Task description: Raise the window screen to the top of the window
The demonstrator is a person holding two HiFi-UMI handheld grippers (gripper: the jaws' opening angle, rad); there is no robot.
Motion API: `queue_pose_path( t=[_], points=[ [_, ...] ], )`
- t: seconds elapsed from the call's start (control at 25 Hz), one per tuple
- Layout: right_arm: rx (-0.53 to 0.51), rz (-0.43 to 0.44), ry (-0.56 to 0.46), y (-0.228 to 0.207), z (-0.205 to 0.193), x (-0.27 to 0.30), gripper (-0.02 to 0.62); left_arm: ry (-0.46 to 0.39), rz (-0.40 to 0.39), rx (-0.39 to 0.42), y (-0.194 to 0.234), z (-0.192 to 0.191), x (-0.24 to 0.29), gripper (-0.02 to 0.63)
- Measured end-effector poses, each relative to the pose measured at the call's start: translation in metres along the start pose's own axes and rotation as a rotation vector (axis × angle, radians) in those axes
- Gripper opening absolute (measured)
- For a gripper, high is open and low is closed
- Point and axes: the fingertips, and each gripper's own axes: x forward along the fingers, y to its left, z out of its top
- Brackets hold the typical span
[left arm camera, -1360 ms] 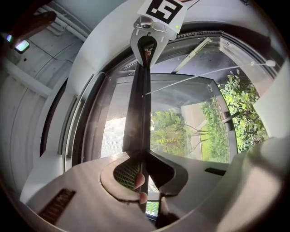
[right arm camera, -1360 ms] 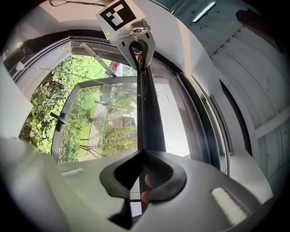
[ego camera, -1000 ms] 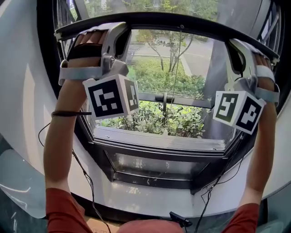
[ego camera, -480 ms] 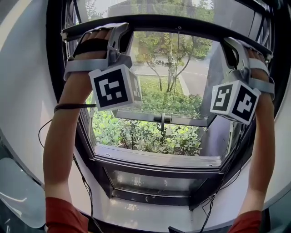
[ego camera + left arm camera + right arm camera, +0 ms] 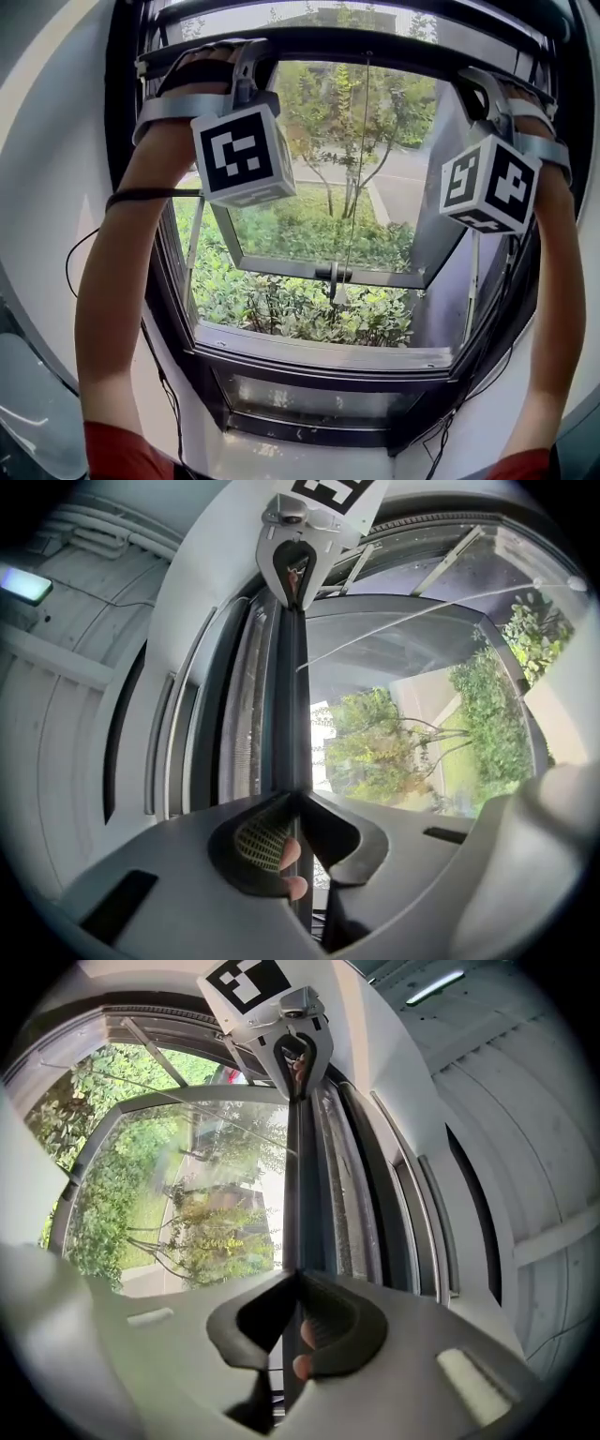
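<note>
Strong daylight is streaming in through the window point(image 5: 375, 159), while its dark frame point(image 5: 309, 433) and the wall point(image 5: 47, 187) beside it are sitting in shade. Fisheye distortion is bowing every straight line, and black vignetting is ringing both gripper views, whose nearest parts are looking soft.

Left gripper point(image 5: 294, 797) and right gripper point(image 5: 297, 1274) clamped, both held high overhead

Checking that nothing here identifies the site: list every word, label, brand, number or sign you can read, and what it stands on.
None: no word, number, brand or sign can be read in any view.
The left marker cube and the right marker cube carry only black-and-white square patterns, not letters.
The window screen bar shows no print.
</note>
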Motion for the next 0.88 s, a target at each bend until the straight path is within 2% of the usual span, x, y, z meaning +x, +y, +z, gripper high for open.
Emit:
queue_pose_path(
  t=[0.16, 0.32, 0.48, 0.88],
  points=[
    [0.001, 0.003, 0.014, -0.006, 0.001, 0.006, 0.034, 0.014, 0.031, 0.023, 0.007, -0.003, 0.005, 0.037],
    [0.003, 0.014, 0.029, -0.029, 0.006, 0.022, 0.034, -0.012, 0.068, -0.018, 0.033, -0.002, 0.019, 0.037],
    [0.006, 0.024, 0.042, -0.037, 0.004, 0.027, 0.034, 0.029, 0.078, 0.016, 0.04, -0.009, 0.026, 0.037],
    [0.008, 0.044, 0.091, -0.076, -0.005, 0.063, 0.035, 0.07, 0.111, -0.009, 0.081, -0.006, 0.065, 0.038]
  ],
)
